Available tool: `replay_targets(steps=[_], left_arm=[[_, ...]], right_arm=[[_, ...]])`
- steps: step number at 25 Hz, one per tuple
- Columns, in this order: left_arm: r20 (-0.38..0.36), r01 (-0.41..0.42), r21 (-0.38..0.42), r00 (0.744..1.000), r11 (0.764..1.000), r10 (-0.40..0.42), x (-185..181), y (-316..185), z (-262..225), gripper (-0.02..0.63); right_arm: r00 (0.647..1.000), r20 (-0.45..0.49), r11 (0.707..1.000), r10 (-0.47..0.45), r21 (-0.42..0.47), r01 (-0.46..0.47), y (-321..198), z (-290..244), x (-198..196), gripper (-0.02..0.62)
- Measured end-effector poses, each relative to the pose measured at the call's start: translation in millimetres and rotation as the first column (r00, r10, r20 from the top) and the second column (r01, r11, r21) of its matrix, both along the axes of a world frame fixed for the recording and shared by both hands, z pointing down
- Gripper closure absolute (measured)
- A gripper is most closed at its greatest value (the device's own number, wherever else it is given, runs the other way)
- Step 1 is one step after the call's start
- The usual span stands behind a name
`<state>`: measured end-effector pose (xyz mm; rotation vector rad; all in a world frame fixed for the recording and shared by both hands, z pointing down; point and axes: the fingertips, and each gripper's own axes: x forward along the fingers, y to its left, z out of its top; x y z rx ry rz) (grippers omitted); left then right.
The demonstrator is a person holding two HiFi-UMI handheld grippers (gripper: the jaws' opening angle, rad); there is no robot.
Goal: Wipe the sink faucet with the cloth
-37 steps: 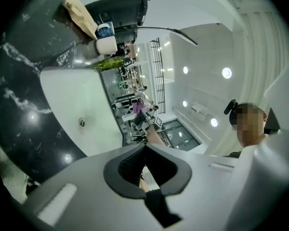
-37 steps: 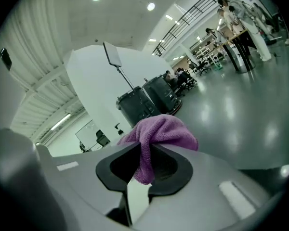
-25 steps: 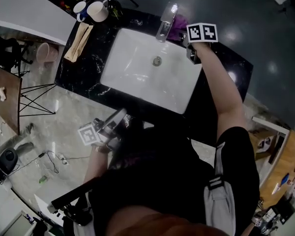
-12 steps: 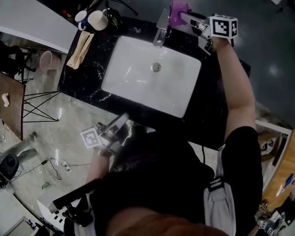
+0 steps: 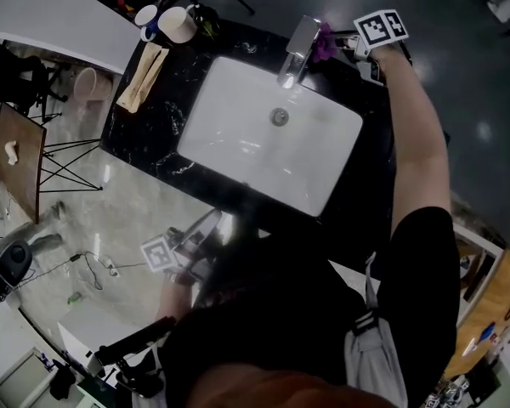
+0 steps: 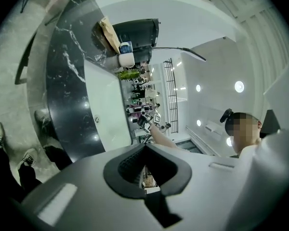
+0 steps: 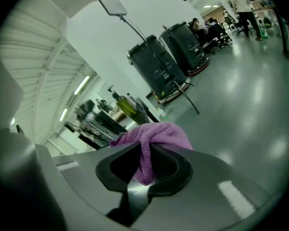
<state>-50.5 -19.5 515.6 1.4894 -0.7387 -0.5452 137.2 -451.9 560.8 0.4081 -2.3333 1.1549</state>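
The right claw (image 5: 342,46) holds a purple cloth (image 5: 325,44) just beside the sink faucet (image 5: 298,44).

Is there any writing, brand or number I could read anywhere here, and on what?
None can be read.
Upper marker cube and lower marker cube: only black-and-white squares, no words.
White mug: any print is too small to read.

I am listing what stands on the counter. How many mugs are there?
2. Both stand side by side at the far left corner of the counter: a smaller mug, and a larger white mug to its right. None seems hidden.
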Motion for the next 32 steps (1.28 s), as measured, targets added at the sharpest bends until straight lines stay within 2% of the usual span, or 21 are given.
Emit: replay_targets(steps=[3,6,9,12,14,16,17,19,22,24,29,32], left_arm=[[0.008,0.015,-0.020,1.000,1.000,-0.015,-4.9,1.9,6.5,0.604],[0.003,0.020,-0.032,1.000,0.999,-0.020,-5.7,5.1,10.3,0.604],[0.001,0.013,-0.036,1.000,0.999,-0.013,-7.1,7.2,11.3,0.604],[0.002,-0.005,-0.013,1.000,1.000,0.005,-9.4,4.0,7.5,0.604],[-0.004,-0.018,0.006,1.000,1.000,0.018,-11.8,1.6,4.1,0.604],[-0.027,-0.030,0.024,0.999,0.999,0.030,-15.0,-2.2,1.0,0.604],[-0.044,-0.037,0.034,0.998,0.999,0.038,-17.0,-4.7,-0.5,0.604],[-0.076,-0.053,0.054,0.995,0.997,0.057,-21.7,-8.9,-3.9,0.604],[-0.091,-0.093,0.092,0.991,0.991,0.101,-27.0,-9.8,-16.0,0.604],[-0.084,-0.119,0.122,0.988,0.985,0.130,-33.4,-8.9,-26.2,0.604],[-0.096,-0.158,0.152,0.980,0.976,0.174,-57.0,-1.9,-33.2,0.604],[-0.099,-0.175,0.160,0.976,0.972,0.192,-67.8,1.6,-34.0,0.604]], right_arm=[[0.998,-0.057,1.000,-0.010,0.003,0.011,-5.6,38.0,-10.4,0.528],[0.999,-0.037,1.000,0.004,-0.007,-0.004,-8.0,45.4,-10.9,0.528],[1.000,-0.006,1.000,0.013,0.025,-0.012,-5.6,35.9,-9.1,0.527],[0.987,0.142,0.993,0.074,0.080,-0.086,-6.4,-7.8,-2.6,0.526],[0.956,0.276,0.979,0.099,0.145,-0.143,-1.6,-59.1,4.3,0.526],[0.908,0.416,0.959,0.053,0.231,-0.162,12.1,-119.3,5.6,0.526],[0.893,0.450,0.950,0.020,0.271,-0.157,21.4,-143.5,4.1,0.526],[0.904,0.426,0.939,-0.024,0.320,-0.126,41.7,-167.7,-5.0,0.526],[0.967,0.255,0.935,-0.002,0.343,-0.088,62.5,-154.6,-20.6,0.526],[0.988,0.154,0.919,0.026,0.384,-0.084,74.7,-142.8,-29.8,0.526],[0.992,0.116,0.902,0.042,0.422,-0.087,135.2,-131.8,-54.5,0.526],[0.997,0.070,0.905,0.026,0.421,-0.053,175.7,-109.5,-70.4,0.526]])
